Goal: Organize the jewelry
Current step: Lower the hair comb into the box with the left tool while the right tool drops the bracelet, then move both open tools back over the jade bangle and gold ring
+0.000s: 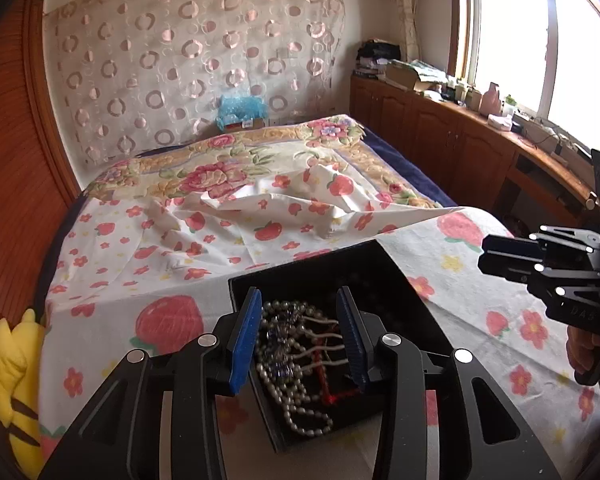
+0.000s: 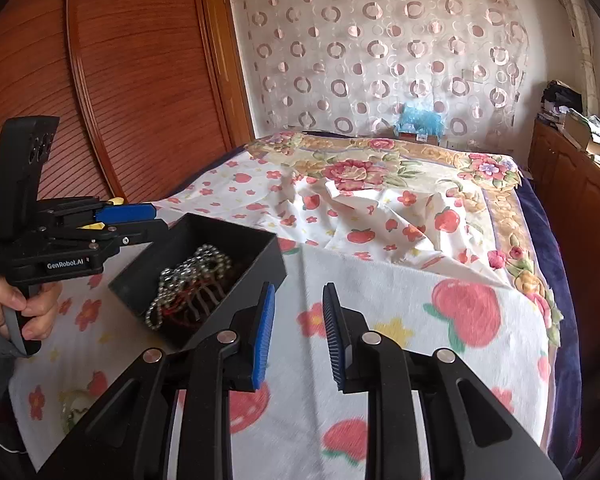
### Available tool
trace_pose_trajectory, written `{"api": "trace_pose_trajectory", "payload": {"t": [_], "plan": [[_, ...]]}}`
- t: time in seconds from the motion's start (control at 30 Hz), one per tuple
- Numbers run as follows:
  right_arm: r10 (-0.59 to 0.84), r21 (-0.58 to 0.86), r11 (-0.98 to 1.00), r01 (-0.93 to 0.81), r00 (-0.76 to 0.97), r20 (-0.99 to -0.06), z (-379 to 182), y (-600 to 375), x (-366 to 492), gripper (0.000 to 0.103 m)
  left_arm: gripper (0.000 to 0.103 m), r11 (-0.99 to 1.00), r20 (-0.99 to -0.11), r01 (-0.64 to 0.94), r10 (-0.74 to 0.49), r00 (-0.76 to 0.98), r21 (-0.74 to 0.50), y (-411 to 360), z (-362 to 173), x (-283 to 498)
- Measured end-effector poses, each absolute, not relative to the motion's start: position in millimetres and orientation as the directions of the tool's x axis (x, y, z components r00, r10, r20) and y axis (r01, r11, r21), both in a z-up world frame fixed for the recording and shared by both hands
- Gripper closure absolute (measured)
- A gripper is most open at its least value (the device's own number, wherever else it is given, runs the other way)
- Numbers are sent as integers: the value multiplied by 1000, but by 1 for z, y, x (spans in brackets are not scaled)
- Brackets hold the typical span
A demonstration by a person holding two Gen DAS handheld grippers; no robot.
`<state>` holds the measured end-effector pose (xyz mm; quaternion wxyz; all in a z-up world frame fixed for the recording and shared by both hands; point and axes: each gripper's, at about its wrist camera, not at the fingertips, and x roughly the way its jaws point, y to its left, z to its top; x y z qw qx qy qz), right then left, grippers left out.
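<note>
The left hand-held gripper [image 1: 298,338] hung released over tangled pearls [image 1: 284,364] in the box [image 1: 380,264]; the right hand-held gripper [image 2: 298,336] was released too. Strands risked snagging, dragging the box across the bed [image 2: 400,300].

The left wrist camera sits low behind the left gripper [image 1: 298,336], close above the black box [image 1: 404,280] at 6 o'clock, facing along the bed [image 1: 228,176] toward the circle-patterned curtain [image 1: 196,48] at 12 o'clock, with the window [image 1: 512,28] at 2 o'clock. The right wrist camera looks over the right gripper [image 2: 298,334] the same way from further right, with the box [image 2: 260,248] at 9 o'clock and the wooden door [image 2: 140,80] at 10 o'clock. Both views share box, bed, curtain [image 2: 384,52] and each other's gripper: the right one [image 1: 500,258] at 3 o'clock, the left one [image 2: 140,220] at 9 o'clock.
</note>
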<state>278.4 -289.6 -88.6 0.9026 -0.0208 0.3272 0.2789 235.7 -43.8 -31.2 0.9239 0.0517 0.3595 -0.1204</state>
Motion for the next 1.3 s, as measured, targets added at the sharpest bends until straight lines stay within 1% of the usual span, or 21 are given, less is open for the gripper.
{"api": "trace_pose_trajectory", "payload": {"t": [0.27,0.3,0.37,0.43,0.77,0.8,0.83,0.87,0.97,1.3], "plan": [[497,152,840,-520,628,-599,-87,-287,232,76,43,970,-642,244,-203,739,-26,-30,-19,187],[499,156,840,-520,626,-599,-88,-285,227,75,42,970,-640,240,-204,741,-31,-27,-19,180],[503,165,838,-521,619,-603,-90,-283,215,68,41,972,-638,234,-204,743,-39,-22,-19,166],[507,169,835,-524,613,-606,-94,-279,203,67,40,973,-640,228,-202,741,-44,-16,-21,153],[503,147,822,-550,582,-639,-109,-252,151,67,39,979,-658,200,-181,731,-48,-1,-36,102],[502,146,822,-550,580,-641,-110,-251,147,67,37,979,-661,199,-180,729,-48,0,-38,97],[500,145,823,-549,579,-644,-111,-250,143,67,32,978,-666,202,-182,723,-48,1,-41,91],[499,147,824,-547,578,-646,-113,-250,139,67,29,978,-669,204,-183,720,-48,2,-43,88],[500,155,823,-546,566,-655,-116,-247,125,67,26,973,-696,225,-199,690,-54,0,-53,78],[499,175,825,-537,548,-672,-129,-247,108,67,25,945,-766,321,-249,593,-59,-30,-85,59]]}}
